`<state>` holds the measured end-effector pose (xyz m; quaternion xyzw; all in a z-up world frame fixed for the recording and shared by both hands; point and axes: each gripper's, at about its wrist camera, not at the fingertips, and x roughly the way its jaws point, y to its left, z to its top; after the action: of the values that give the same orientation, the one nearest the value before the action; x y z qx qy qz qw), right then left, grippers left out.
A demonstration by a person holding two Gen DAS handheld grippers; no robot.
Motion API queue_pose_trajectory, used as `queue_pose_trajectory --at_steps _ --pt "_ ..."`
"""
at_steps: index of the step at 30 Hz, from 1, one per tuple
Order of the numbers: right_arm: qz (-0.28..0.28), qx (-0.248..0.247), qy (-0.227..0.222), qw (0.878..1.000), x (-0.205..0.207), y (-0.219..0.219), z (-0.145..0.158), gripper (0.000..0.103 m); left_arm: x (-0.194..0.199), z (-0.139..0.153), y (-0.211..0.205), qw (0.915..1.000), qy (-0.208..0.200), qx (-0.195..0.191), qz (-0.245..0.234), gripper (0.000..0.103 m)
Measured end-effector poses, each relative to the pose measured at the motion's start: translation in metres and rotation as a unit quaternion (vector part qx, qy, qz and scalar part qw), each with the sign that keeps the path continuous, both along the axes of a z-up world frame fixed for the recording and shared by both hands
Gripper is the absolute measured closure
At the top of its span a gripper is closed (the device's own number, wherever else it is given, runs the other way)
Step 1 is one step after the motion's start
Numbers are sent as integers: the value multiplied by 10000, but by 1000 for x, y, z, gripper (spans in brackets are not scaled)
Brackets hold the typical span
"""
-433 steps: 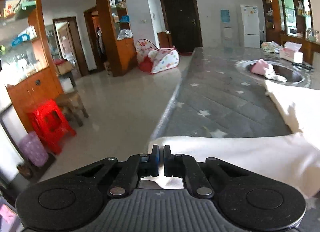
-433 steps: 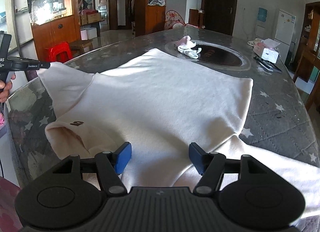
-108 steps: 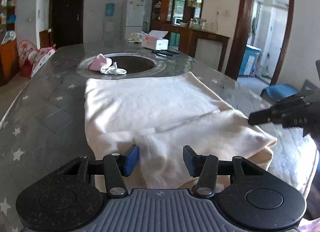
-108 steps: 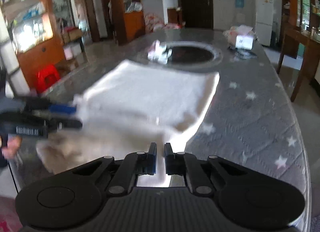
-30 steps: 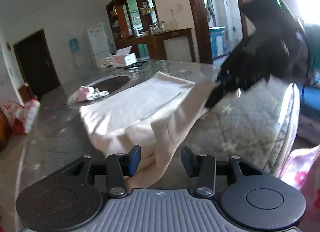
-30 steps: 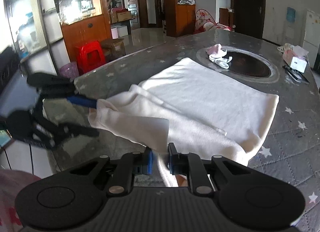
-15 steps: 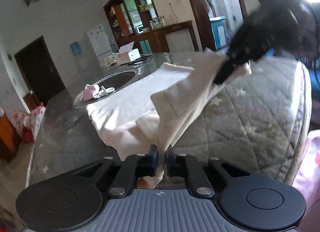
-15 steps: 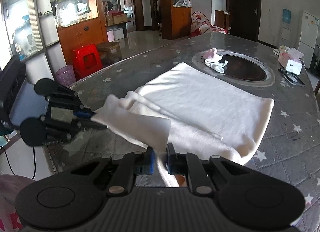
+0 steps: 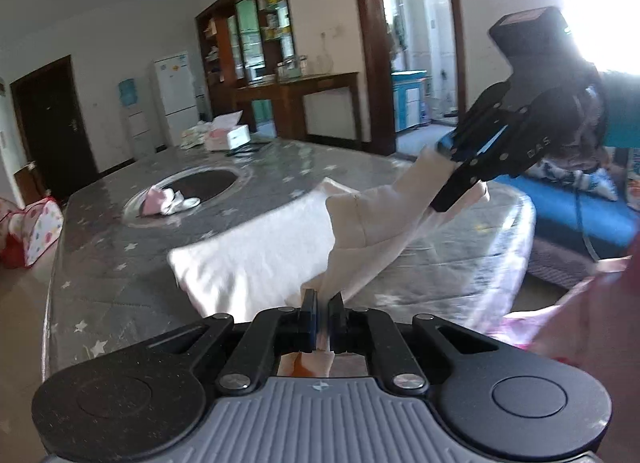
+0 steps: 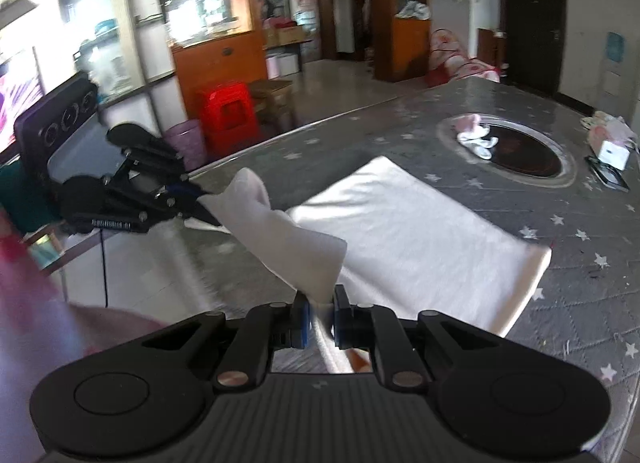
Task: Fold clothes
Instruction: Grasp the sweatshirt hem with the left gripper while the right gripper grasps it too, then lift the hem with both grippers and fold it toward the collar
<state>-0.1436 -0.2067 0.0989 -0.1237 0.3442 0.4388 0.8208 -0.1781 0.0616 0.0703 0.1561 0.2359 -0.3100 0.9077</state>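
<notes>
A cream sweatshirt (image 9: 256, 259) lies partly folded on the grey star-patterned table (image 9: 100, 263), its near end lifted off the surface. My left gripper (image 9: 323, 305) is shut on one corner of that raised edge. The right gripper (image 9: 454, 153) shows at upper right in the left wrist view, pinching the other corner. In the right wrist view, my right gripper (image 10: 321, 305) is shut on the cream sweatshirt (image 10: 416, 235), and the left gripper (image 10: 200, 199) holds the far corner, the cloth stretched in the air between them.
A pink and white cloth (image 10: 476, 135) lies at the rim of the round dark recess (image 10: 524, 153) in the table. A tissue box (image 10: 612, 149) stands at the far end. A red stool (image 10: 228, 115) and a blue sofa (image 9: 580, 215) flank the table.
Both grippers have lifted the near edge of the sweatshirt higher off the table, and the held fold now hangs stretched between them. The left gripper shut on the cloth about half a second ago.
</notes>
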Motion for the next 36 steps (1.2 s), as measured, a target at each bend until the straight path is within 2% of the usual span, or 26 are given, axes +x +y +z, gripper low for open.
queue_pose_trajectory --at_steps 6,16,21,27,32,34,36 --pt "-39 -12 -38 10000 -2 -2 12 94 -12 21 -3 9999 40 -7 -136 97" --pt "-319 -60 -161 9993 61 1 11 94 74 15 -5 9991 407 105 -45 97" --pt "-489 -225 -74 9985 107 9 -7 94 118 -3 -11 9978 561 339 -4 97" --pt "-995 -225 234 9945 150 10 -51 93 161 -37 -21 9952 822 445 277 97" --pt "-1388 -213 342 9895 162 9 -84 81 173 -55 -25 9939 895 494 421 93" --pt "-1414 -198 340 9892 162 7 -88 78 173 -56 -25 9938 895 488 432 93" --pt "-1383 -107 356 9897 161 3 -86 70 174 -55 -25 9938 913 469 435 92"
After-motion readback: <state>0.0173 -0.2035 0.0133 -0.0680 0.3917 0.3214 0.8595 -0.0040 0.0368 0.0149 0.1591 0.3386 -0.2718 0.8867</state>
